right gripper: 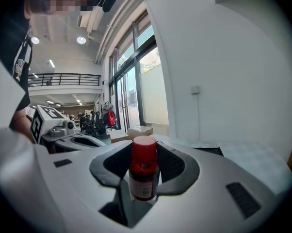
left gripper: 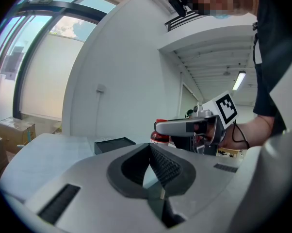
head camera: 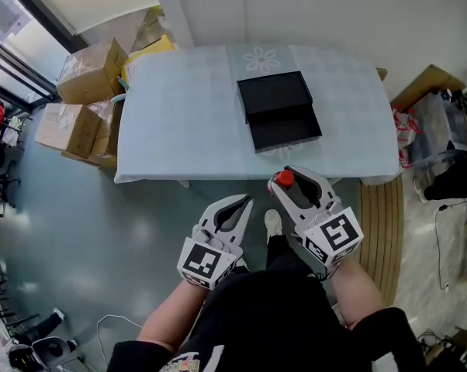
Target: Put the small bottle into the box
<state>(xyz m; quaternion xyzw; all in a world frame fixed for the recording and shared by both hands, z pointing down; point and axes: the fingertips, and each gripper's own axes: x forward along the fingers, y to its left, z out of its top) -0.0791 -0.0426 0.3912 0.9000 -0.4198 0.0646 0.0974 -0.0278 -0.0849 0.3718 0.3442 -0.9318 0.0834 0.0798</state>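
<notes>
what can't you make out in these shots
- Bottle label print: too small and blurred, right gripper view.
- Bottle body, head view: hidden between the right gripper jaws; only the red cap shows.
- Box inside: dark in head view, only a side in left gripper view.

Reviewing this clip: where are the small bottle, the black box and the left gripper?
small bottle (right gripper: 144,171): right gripper view, red body below the cap.
black box (head camera: 286,130): head view, bare inside of its nearer half.
left gripper (head camera: 246,201): head view, where its jaw tips meet.
</notes>
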